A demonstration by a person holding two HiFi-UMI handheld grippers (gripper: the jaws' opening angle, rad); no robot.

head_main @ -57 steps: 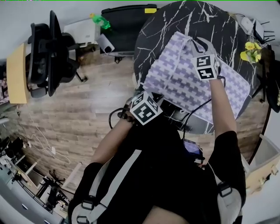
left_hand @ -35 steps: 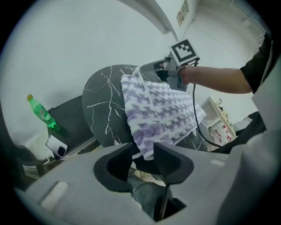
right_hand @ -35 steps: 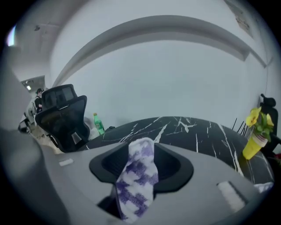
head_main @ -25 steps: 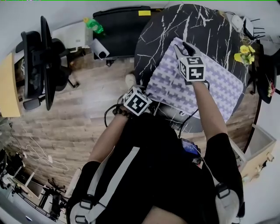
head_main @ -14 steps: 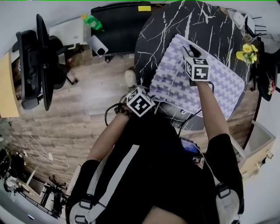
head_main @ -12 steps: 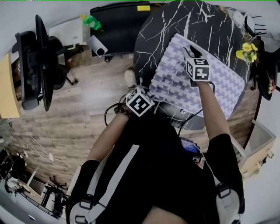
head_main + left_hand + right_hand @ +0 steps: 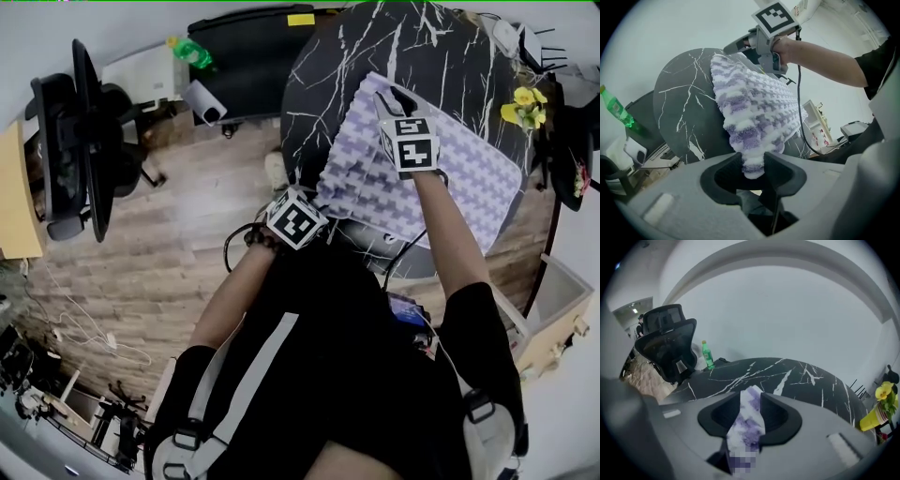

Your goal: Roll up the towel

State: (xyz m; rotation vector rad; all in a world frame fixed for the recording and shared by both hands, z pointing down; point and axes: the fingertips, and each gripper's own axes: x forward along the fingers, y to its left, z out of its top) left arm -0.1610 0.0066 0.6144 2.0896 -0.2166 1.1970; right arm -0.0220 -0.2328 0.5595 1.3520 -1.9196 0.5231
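The left gripper is clamped on a corner of the towel: in the left gripper view the fluffy purple-and-white cloth is pinched between both jaws and fans out from them toward 12 o'clock. The right gripper is likewise closed on a fold of the same towel, which stands squeezed between its jaws in the right gripper view.

In the head view the towel lies spread, not rolled, over the near side of the round black marble table. Its near-left corner is lifted off the table's edge by the left gripper at about 7 o'clock of the cloth. The right gripper holds it near the far-left corner, at about 11 o'clock.

The table fills the picture from 12 to 2 o'clock, white veins running across its dark top. Yellow flowers stand at its rim at 2 o'clock. Wood-plank flooring covers the left half. A black office chair stands at 9 to 10 o'clock, a green bottle at 11 o'clock, beside a long black case.

Against the view of two seconds ago, the right gripper has moved along the cloth toward that far-left corner. The left gripper keeps the same corner, and the towel is no more rolled than it was.
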